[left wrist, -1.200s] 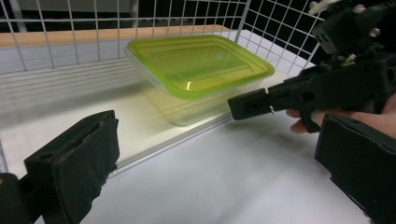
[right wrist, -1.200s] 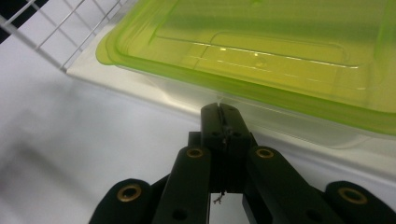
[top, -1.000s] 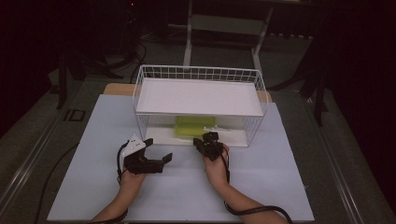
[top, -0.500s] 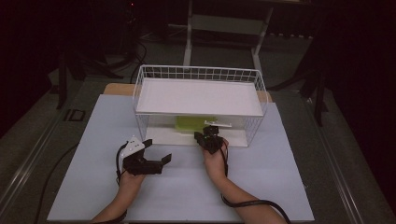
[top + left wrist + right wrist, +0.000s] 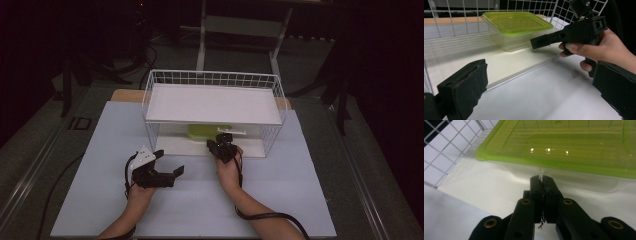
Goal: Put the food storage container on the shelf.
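The wire rack [image 5: 212, 80] has a white shelf that hides most of the green-lidded container [image 5: 205, 131] on its lower level. The left gripper [image 5: 167, 162] rests spread on the table. The right gripper [image 5: 542, 179], jaws pressed together and empty, points at the container's near wall; contact is unclear.

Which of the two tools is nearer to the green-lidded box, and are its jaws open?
The right tool, reaching into the wire rack toward the box; jaws shut. The left tool rests open outside.
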`<state>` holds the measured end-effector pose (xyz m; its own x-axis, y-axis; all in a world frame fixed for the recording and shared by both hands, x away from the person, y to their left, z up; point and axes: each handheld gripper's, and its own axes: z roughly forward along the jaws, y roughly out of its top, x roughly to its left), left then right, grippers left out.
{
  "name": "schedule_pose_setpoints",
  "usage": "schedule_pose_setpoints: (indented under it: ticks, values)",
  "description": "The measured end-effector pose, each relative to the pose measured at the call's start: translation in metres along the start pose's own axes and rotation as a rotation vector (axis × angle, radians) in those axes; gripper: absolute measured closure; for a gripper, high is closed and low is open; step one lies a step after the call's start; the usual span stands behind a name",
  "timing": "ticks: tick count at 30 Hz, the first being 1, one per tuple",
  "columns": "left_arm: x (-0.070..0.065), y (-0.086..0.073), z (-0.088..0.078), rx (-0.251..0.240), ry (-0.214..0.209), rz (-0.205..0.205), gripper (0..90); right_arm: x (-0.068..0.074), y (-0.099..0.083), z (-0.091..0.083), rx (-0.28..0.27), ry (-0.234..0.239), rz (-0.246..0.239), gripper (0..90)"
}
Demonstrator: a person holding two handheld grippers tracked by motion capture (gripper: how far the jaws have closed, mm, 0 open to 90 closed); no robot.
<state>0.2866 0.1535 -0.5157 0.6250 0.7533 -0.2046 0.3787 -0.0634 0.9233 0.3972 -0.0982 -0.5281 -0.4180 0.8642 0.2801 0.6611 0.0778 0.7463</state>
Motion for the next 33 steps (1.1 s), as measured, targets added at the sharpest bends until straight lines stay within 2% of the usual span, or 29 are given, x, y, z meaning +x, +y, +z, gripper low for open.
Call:
schedule_pose_setpoints:
  ticks: [2, 7, 12, 15, 19, 22, 25, 29, 33]
  values:
    - [0.0, 0.001, -0.001, -0.006, -0.003, 0.003, 0.7, 0.002, -0.002, -0.004, 0.002, 0.006, -0.023, 85.5]
    - [-0.002, 0.005, -0.001, -0.015, -0.03, 0.024, 0.6, 0.006, -0.008, -0.014, 0.001, 0.043, -0.023, 77.3]
    - [-0.004, 0.011, -0.002, -0.018, -0.061, 0.05, 0.6, 0.011, -0.013, -0.029, -0.017, 0.088, -0.056, 48.4]
    - [-0.006, 0.016, -0.005, -0.039, -0.074, 0.07, 0.6, 0.012, -0.014, -0.038, -0.035, 0.129, -0.062, 33.3]
    - [-0.008, 0.023, -0.008, -0.05, -0.092, 0.093, 0.6, 0.012, -0.015, -0.044, -0.028, 0.152, -0.097, 20.7]
    - [-0.009, 0.025, -0.01, -0.058, -0.114, 0.103, 0.6, 0.01, -0.017, -0.054, -0.041, 0.179, -0.105, 19.6]
    - [-0.011, 0.027, -0.01, -0.06, -0.129, 0.109, 0.6, 0.01, -0.019, -0.062, -0.053, 0.185, -0.162, 17.3]
    - [-0.014, 0.028, -0.013, -0.058, -0.146, 0.122, 0.6, 0.011, -0.022, -0.074, -0.059, 0.208, -0.184, 17.3]
    - [-0.015, 0.029, -0.018, -0.066, -0.168, 0.11, 0.6, 0.013, -0.024, -0.089, -0.077, 0.218, -0.217, 17.7]
